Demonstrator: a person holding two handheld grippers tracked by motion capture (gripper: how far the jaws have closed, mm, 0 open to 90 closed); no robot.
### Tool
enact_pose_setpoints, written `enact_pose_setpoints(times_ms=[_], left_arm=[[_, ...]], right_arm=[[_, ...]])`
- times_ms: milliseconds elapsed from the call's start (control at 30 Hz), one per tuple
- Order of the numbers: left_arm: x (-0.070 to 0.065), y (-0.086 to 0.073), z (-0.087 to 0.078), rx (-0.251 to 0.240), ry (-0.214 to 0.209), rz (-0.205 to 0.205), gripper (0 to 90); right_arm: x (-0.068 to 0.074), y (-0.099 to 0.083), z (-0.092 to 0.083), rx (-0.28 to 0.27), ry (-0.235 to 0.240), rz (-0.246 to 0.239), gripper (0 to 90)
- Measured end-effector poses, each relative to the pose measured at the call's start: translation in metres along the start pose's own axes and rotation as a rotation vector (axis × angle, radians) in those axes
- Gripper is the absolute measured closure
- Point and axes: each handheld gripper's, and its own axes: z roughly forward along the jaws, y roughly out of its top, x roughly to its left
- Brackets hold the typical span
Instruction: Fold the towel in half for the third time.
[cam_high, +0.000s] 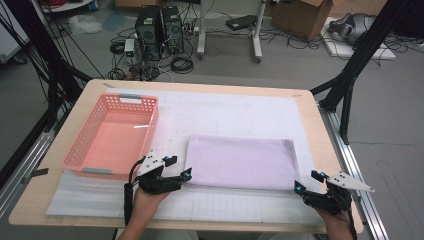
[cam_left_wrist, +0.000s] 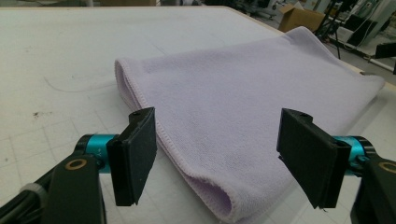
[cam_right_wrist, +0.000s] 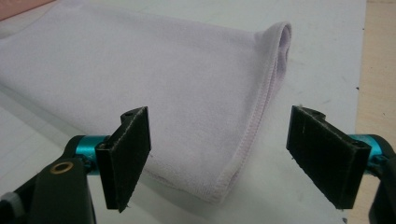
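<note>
At the left of the high view a pink basket (cam_high: 112, 135) is seen standing on the surface (cam_high: 55, 165), its long axis running from the lower left toward the upper middle of the frame. Just below its near right corner the left gripper (cam_high: 179, 169) is held low over the white mat (cam_high: 100, 197) by the left hand (cam_high: 150, 192), whose forearm is brought in from the bottom edge and angled up and to the right, so that the fingers are pointed at the lower left corner of the folded lilac towel (cam_high: 242, 161). In the left gripper view (cam_left_wrist: 217, 154) the fingers (cam_left_wrist: 135, 156) are seen spread wide, with that corner of the towel (cam_left_wrist: 243, 116) lying between them but gripped by neither pad; nothing is held. The towel is laid flat in the lower middle of the high view, its long axis set left to right along the near edge of the surface, and its folded, rounded edges are turned toward the left and right ends. At the lower right the right gripper (cam_high: 309, 181) is held by the right hand (cam_high: 336, 212), whose forearm is brought in from the bottom right corner and angled up and to the left, toward the towel's lower right corner. In the right gripper view (cam_right_wrist: 219, 158) the fingers (cam_right_wrist: 126, 158) are likewise spread wide on either side of that corner of the towel (cam_right_wrist: 163, 93), clear of the cloth, with nothing grasped.
</note>
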Motion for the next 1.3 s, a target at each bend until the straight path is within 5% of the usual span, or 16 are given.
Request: enact_pose_setpoints(times_ms=[500,900,1300], left_arm=[[0.003,-0.002,0.002,0.035,0.012,-0.020,29.2],[-0.003,-0.004,0.012,0.106,0.042,-0.033,28.7],[-0.004,-0.007,0.019,0.196,0.056,-0.070,38.1]], right_arm=[[0.002,0.001,0.004,0.005,0.001,0.009,20.8],[0.007,0.003,0.005,0.003,0.014,-0.002,20.8],[0.012,0.010,0.008,-0.003,0.055,0.006,19.3]])
